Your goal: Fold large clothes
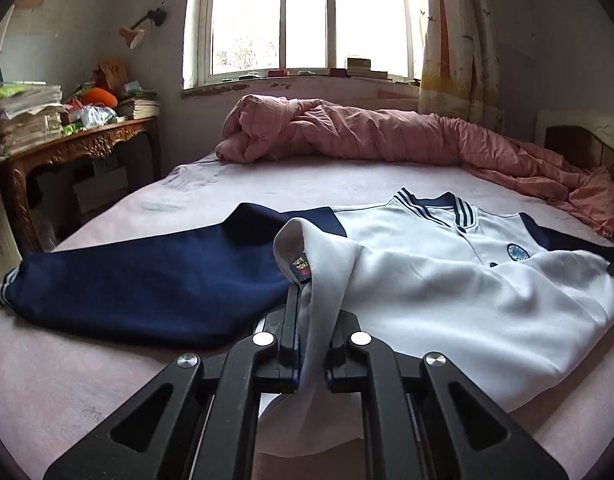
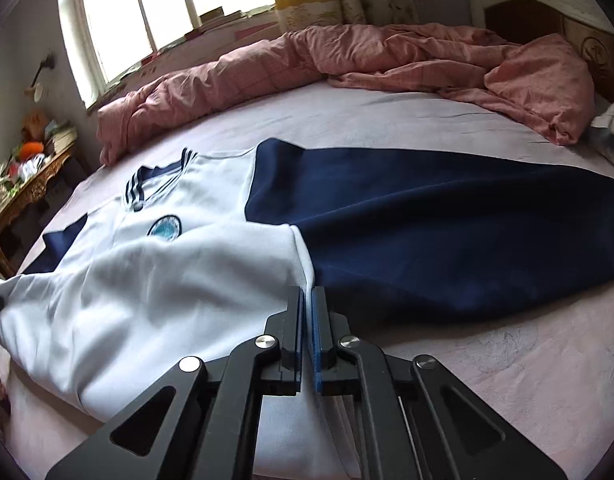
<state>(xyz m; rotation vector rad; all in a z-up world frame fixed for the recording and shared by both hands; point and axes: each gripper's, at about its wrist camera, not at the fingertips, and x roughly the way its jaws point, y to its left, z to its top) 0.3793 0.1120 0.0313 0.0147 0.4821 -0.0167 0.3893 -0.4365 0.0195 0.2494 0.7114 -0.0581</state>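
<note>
The white-and-navy jacket (image 1: 447, 280) lies on the pink bed sheet (image 1: 107, 380). The left gripper (image 1: 313, 300) pinches a lifted hem corner, cloth hiding its right finger's tip. The right gripper (image 2: 309, 300) clamps the opposite hem edge; its fingertips stay partly buried in fabric.

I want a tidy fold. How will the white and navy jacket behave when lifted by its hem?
The white and navy jacket will probably sag: the hem held by the left gripper already droops. The outspread navy sleeves would likely trail across the pink bedsheet.
</note>
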